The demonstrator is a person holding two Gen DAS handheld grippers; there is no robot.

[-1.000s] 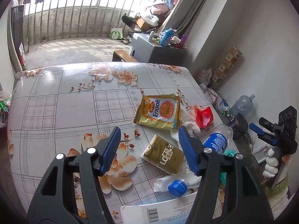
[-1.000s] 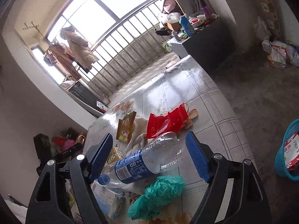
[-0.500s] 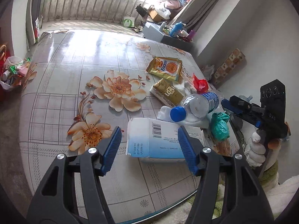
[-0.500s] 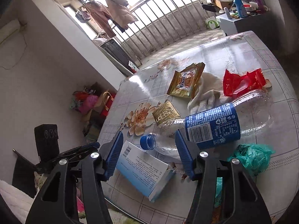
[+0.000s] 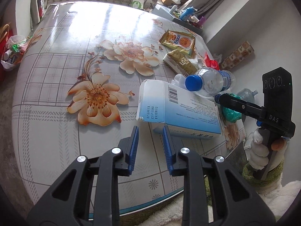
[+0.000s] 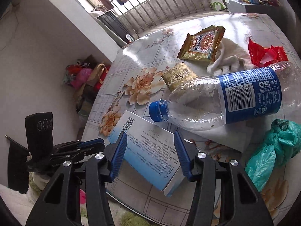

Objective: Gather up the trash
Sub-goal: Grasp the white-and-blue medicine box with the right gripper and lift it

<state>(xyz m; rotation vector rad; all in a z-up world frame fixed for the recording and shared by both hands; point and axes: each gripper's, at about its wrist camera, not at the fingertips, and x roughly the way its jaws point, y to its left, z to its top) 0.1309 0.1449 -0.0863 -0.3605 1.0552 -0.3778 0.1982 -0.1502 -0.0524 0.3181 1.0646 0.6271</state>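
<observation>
A white-and-blue carton lies flat near the table's front edge, also in the right wrist view. An empty plastic bottle with a blue cap rests partly on it. Behind lie a gold drink carton, a yellow snack wrapper, a white cloth, a red wrapper and a green bag. My left gripper is narrowly open and empty, just in front of the carton's near corner. My right gripper is open above the carton, its jaws on either side of it without touching.
The flowered table ends close below both grippers. Bags of clutter sit on the floor at the table's left side. A cabinet with bottles stands beyond the far end. A railing runs along the back.
Both grippers have pulled back toward the table's front edge and dropped lower. The left gripper's jaws have narrowed. The right gripper now hangs over the carton.
</observation>
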